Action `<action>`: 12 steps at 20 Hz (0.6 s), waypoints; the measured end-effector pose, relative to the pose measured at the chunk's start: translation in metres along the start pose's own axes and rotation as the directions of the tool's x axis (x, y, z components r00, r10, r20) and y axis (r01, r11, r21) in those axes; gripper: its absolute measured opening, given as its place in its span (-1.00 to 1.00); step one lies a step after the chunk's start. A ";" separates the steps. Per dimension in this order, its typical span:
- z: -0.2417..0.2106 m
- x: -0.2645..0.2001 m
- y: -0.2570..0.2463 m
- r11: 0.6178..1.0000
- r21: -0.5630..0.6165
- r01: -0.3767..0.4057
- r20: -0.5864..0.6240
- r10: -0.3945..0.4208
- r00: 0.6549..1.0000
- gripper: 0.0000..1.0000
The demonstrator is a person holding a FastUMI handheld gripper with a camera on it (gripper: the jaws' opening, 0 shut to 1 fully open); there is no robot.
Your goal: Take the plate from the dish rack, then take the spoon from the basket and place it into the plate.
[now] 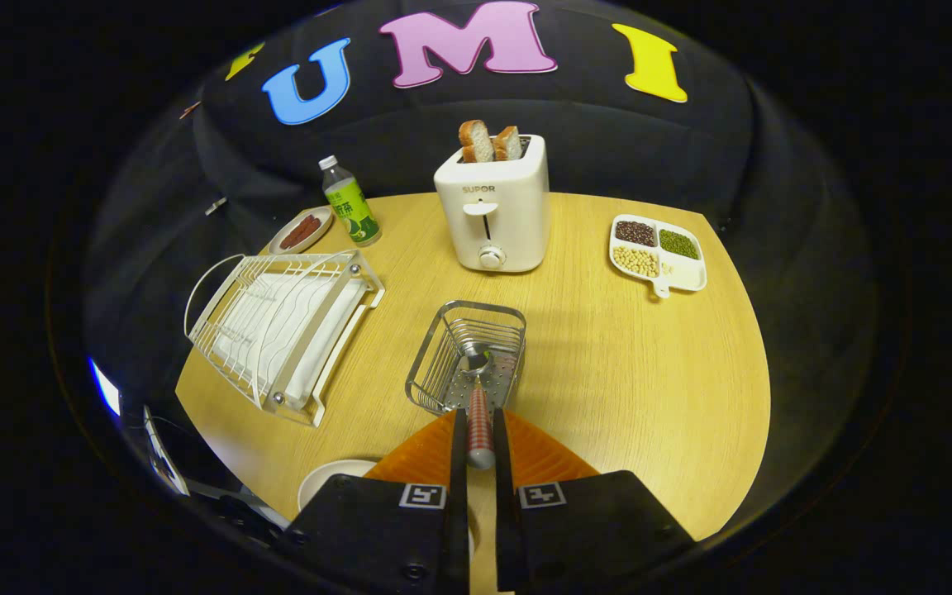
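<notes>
My gripper [479, 438] is shut on the spoon [478, 397], both fingers pressing on its red-patterned handle. The spoon's metal bowl points away from me and still sits over the wire basket [466, 357] just ahead of the fingers. A white plate [329, 481] lies on the wooden table at the near edge, to the left of my fingers and partly hidden behind the left one. The white dish rack [284, 326] stands left of the basket with no plate in its slots.
A white toaster [493, 207] with two bread slices stands beyond the basket. A divided white dish of beans [656, 252] is at the far right. A green bottle [350, 204] and a small plate of sausages [302, 230] sit beyond the rack.
</notes>
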State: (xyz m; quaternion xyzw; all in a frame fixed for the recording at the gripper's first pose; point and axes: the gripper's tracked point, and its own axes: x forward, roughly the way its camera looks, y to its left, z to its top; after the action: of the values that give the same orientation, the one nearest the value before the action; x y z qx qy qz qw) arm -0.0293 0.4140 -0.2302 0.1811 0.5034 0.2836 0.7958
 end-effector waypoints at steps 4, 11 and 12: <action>0.002 -0.002 -0.003 1.000 -0.006 0.025 0.021 -0.025 0.999 -0.76; 0.014 -0.032 -0.007 0.998 -0.009 0.062 0.074 -0.061 0.995 -0.77; 0.017 -0.039 -0.007 0.998 -0.008 0.060 0.084 -0.059 0.995 -0.77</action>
State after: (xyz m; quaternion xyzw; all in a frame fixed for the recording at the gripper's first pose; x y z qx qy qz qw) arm -0.0254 0.3839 -0.1993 0.1736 0.4732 0.2544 0.8254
